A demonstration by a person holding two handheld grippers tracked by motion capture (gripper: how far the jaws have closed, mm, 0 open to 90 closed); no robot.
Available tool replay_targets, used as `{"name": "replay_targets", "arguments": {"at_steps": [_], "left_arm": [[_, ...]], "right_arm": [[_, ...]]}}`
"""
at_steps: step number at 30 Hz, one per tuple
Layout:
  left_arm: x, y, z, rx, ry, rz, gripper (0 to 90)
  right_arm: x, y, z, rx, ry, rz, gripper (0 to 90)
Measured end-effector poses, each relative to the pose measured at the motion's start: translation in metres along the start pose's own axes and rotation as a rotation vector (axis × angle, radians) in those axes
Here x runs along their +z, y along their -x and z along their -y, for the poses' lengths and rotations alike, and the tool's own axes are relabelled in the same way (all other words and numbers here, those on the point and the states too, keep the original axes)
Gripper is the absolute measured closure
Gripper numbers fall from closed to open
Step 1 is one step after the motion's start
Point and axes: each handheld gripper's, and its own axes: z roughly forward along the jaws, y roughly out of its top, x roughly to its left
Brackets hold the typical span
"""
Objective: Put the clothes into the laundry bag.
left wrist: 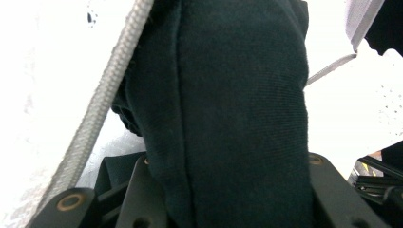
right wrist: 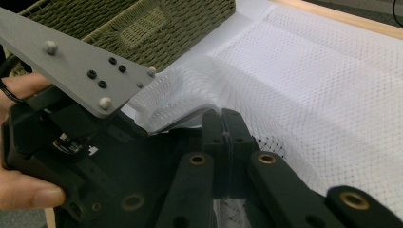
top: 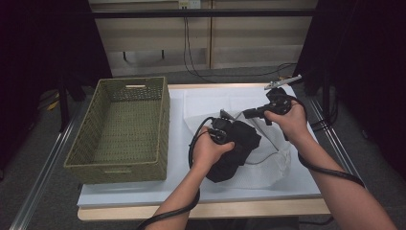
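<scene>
Left gripper [top: 229, 125]: its jaws are clamping a thick fold of the black garment [left wrist: 237, 118], which is bulging up between them.
Right gripper [right wrist: 223, 124]: its jaws are pressing fully together, pinching the edge of the white mesh bag [right wrist: 309, 85].
Black garment: it is lying bunched on the mesh bag near the middle of the desk [top: 201, 209].
White mesh bag: it is spreading across the desk's right half.
Woven basket [top: 76, 153]: it is sitting on the desk's left side, just beside the mesh bag.
</scene>
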Motion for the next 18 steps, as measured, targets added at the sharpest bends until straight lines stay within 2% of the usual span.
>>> {"name": "replay_targets", "arguments": {"at_steps": [1,2,4,7,9,14,16,18], "left_arm": [[0.0007,-0.0001,-0.0005,0.013,-0.008,0.003,63.9],[0.0018,0.0018,-0.0007,-0.004,0.001,0.0,63.9],[0.0007,0.0015,-0.0023,0.016,-0.006,-0.006,63.9],[-0.0013,0.0016,-0.005,0.005,0.018,-0.013,63.9],[-0.0032,0.0013,-0.0057,-0.012,0.04,-0.035,63.7],[-0.0061,-0.0031,-0.0042,-0.029,0.06,-0.084,62.9],[-0.0031,-0.004,-0.0025,-0.043,0.073,-0.103,62.1],[0.0019,-0.0049,-0.0011,-0.037,0.07,-0.125,61.2]], "right_arm": [[-0.0001,0.0001,-0.0002,-0.001,0.0,0.0,90.0],[-0.0004,0.0,-0.0003,0.001,0.003,-0.002,90.0],[-0.0008,-0.0003,-0.0004,0.0,0.004,-0.006,90.0],[-0.0019,-0.0003,-0.0003,0.002,0.005,-0.004,90.0],[-0.0024,0.0003,0.0,0.005,0.01,-0.007,90.0],[-0.0023,0.0,0.0011,0.002,0.008,-0.01,90.0],[-0.0014,-0.0004,0.0015,0.002,0.007,-0.017,90.0],[0.0002,-0.0014,0.0018,-0.001,0.002,-0.015,90.0]]}}
